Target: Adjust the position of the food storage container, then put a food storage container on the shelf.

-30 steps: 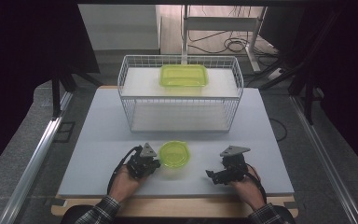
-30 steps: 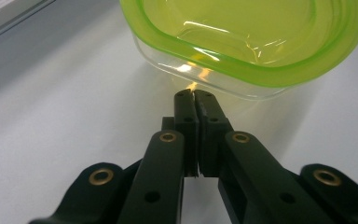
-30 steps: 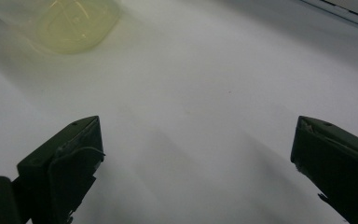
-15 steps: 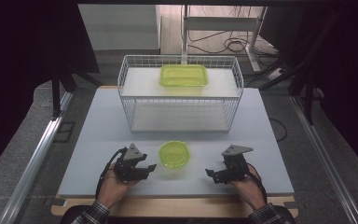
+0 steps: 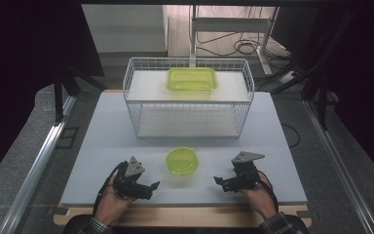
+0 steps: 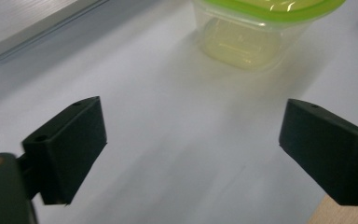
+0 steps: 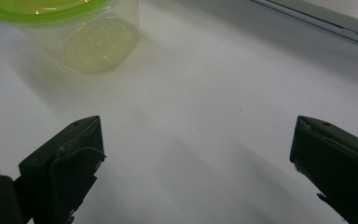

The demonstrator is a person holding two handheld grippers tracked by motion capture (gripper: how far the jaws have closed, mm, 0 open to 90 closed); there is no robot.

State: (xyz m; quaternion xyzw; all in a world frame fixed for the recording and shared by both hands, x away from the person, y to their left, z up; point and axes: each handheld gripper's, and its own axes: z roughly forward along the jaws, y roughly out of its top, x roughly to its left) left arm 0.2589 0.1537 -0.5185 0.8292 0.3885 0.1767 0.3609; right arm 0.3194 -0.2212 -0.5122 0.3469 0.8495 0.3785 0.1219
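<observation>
1. Landmark: small lidded green container (image 5: 182, 161), standing upright near the front edge of the white bench (image 5: 102, 126), in front of the wire basket (image 5: 187, 100). A larger green container (image 5: 192, 79) sits on the basket's upper shelf, well behind.
2. Left tongs (image 5: 152, 187) lie left of the small container and nearer the person, apart from it. Jaws have just been opening and now stand wide, nothing between them; the left gripper view has bare bench between the black pads (image 6: 67, 149) and the container (image 6: 251, 32) beyond.
3. Right tongs (image 5: 220, 181) lie right of the container, also apart from it, spread wide and empty; the right gripper view puts the container (image 7: 74, 32) ahead and off to one side.
4. Pose: both hands low at the front edge of the bench, each pair of tongs held about level and angled inward toward the container.
5. Risks, as judged: the container looks light and thin-walled, so a one-sided nudge could slide or tip it. Tongs closing on the lid rim alone may pop the lid or slip off.
</observation>
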